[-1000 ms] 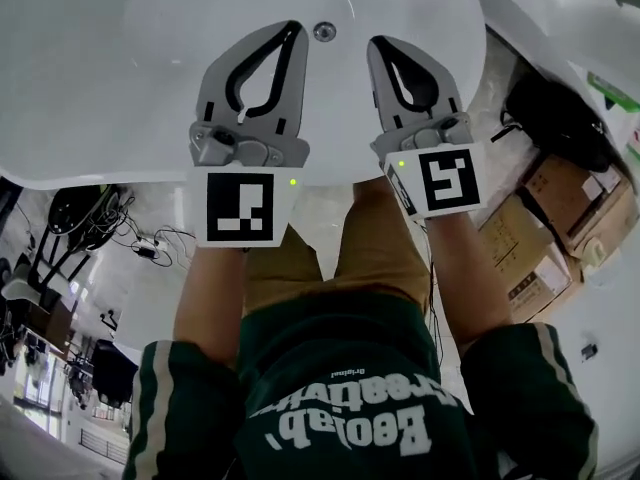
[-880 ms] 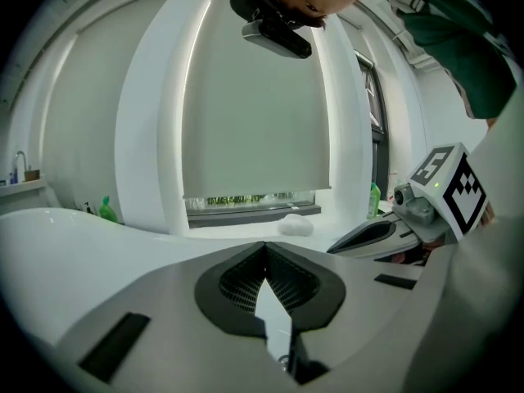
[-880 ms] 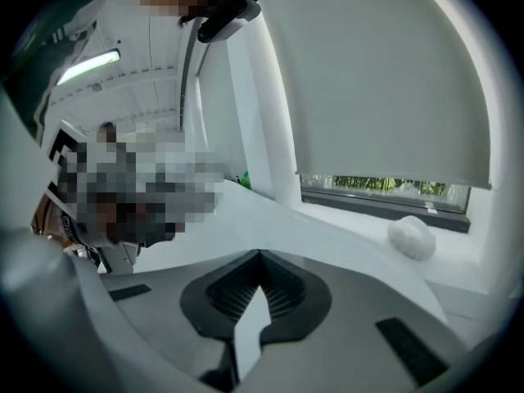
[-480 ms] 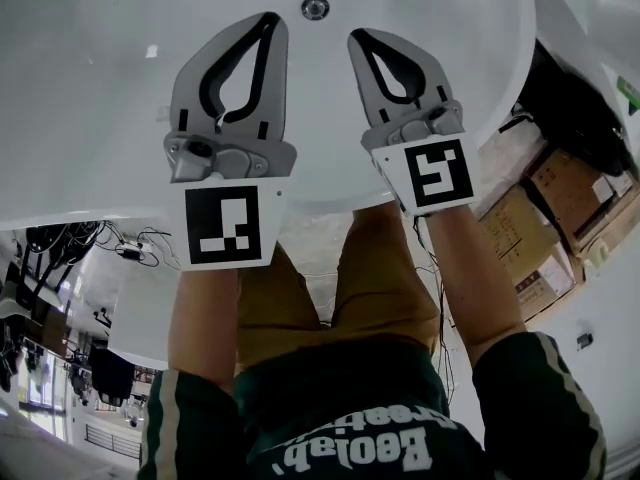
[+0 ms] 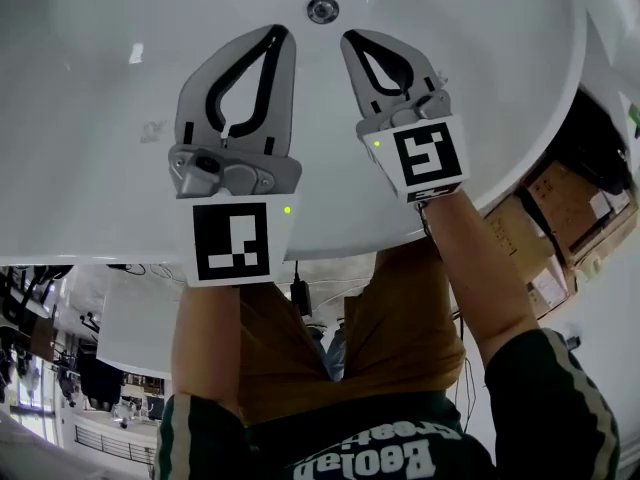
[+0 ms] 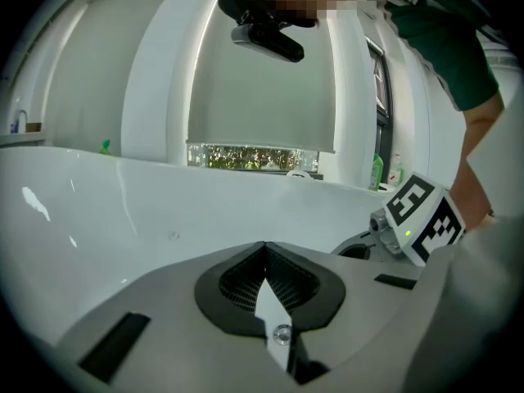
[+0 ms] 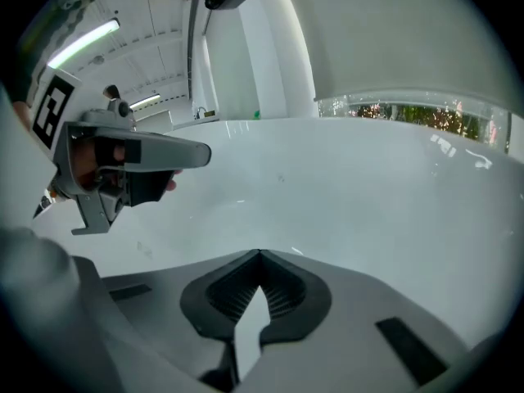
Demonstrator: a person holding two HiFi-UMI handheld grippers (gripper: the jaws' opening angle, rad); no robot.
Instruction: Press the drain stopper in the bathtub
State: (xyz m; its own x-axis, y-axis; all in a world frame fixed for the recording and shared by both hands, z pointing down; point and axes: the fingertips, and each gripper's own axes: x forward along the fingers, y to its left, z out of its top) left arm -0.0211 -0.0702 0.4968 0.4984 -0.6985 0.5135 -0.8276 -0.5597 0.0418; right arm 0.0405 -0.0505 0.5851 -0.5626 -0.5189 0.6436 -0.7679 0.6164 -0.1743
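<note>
Filling most of the head view, the white bathtub (image 5: 110, 118) is the biggest thing here. The left gripper (image 5: 282, 32) hangs over the tub floor with its fingers shut tight together, and nothing sits between them. The right gripper (image 5: 350, 38) is just beside it, its fingers pressed together too, holding nothing. The small round drain stopper (image 5: 322, 9) sits in the tub floor, just past both tips and apart from them.

Over the white bathtub (image 5: 90, 148), the left gripper (image 5: 280, 34) and right gripper (image 5: 350, 40) sit side by side, jaws closed at their tips; the drain stopper (image 5: 322, 9) lies just beyond, between both tips
</note>
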